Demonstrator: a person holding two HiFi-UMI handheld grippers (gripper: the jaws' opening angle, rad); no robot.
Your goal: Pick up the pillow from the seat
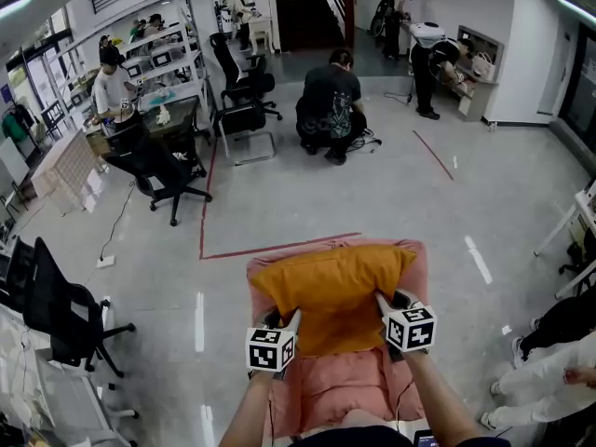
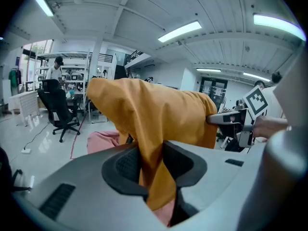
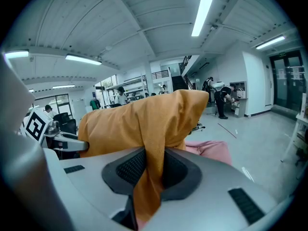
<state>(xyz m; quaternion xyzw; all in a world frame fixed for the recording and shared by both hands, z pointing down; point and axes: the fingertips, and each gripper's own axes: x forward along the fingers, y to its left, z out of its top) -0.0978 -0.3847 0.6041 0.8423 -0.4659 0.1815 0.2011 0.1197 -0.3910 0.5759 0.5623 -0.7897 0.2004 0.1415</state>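
Grey floor, red tape line across it. Black office chair at left. Person in black crouching beyond. White shelving back left.

Left gripper, right gripper, jaws clamped, forearms forward

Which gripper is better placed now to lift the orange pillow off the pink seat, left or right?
Neither clearly: the left gripper and the right gripper are each shut on a fold of the pillow, at opposite sides. Probably both should lift it together off the seat.
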